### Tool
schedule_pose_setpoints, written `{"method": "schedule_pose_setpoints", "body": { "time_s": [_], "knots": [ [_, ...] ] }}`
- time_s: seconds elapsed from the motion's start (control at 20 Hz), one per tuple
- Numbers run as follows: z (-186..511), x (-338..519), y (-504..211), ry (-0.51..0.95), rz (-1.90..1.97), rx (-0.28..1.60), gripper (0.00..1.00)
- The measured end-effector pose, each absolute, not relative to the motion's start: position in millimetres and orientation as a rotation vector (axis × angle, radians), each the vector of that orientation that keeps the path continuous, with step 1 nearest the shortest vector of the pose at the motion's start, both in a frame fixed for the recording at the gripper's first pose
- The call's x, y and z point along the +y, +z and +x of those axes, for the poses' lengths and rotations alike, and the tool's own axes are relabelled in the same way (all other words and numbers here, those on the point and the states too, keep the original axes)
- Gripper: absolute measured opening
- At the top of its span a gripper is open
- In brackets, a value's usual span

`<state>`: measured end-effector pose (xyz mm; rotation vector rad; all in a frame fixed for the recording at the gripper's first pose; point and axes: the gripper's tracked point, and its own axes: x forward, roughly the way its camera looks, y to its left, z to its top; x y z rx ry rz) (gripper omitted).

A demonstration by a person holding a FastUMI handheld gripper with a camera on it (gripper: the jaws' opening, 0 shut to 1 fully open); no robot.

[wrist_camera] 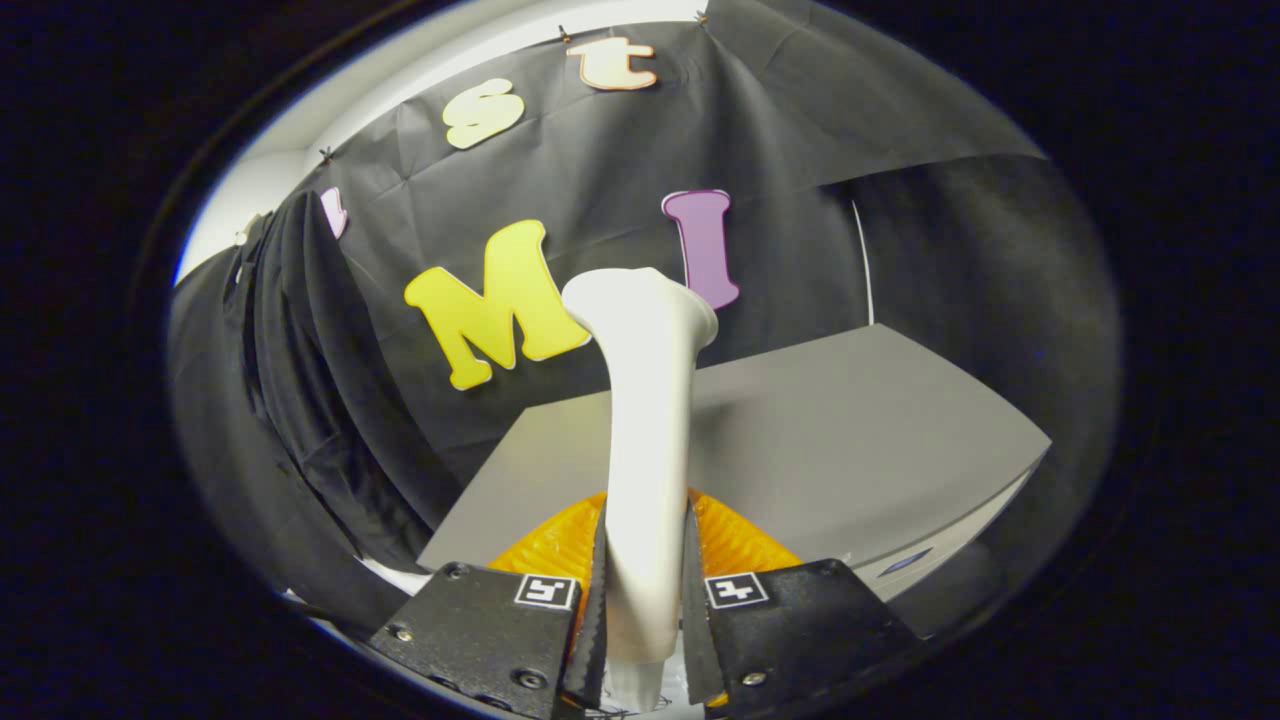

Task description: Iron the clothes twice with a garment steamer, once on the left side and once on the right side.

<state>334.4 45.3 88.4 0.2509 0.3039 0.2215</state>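
My gripper [645, 560] is shut on the white garment steamer [648, 400], both fingers pressing on its slim handle. The steamer rises upright from between the fingers and flares into a wider head beyond them. A dark garment [300, 400] hangs in folds off to the left of the steamer, apart from the steamer's head. The garment's lower part runs down past the left finger.
A grey table [820, 440] lies ahead and to the right of the steamer. An orange ribbed thing [730, 540] sits just behind the fingers, on the table's near edge. The black cloth wall stands behind everything.
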Motion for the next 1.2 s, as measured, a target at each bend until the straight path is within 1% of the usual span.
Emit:
{"method": "schedule_pose_setpoints", "body": {
  "time_s": [0.25,0.5,0.9,1.2],
  "knots": [
    [291.9,76.4,131.8,0.191,0.242,0.214,0.34],
    [250.4,125.4,176.9,0.201,0.232,0.127,0.34],
    [202.0,224.7,241.8,0.285,0.204,0.008,0.34],
    [179.8,307.7,271.3,0.370,0.152,-0.041,0.34]
  ]
}}
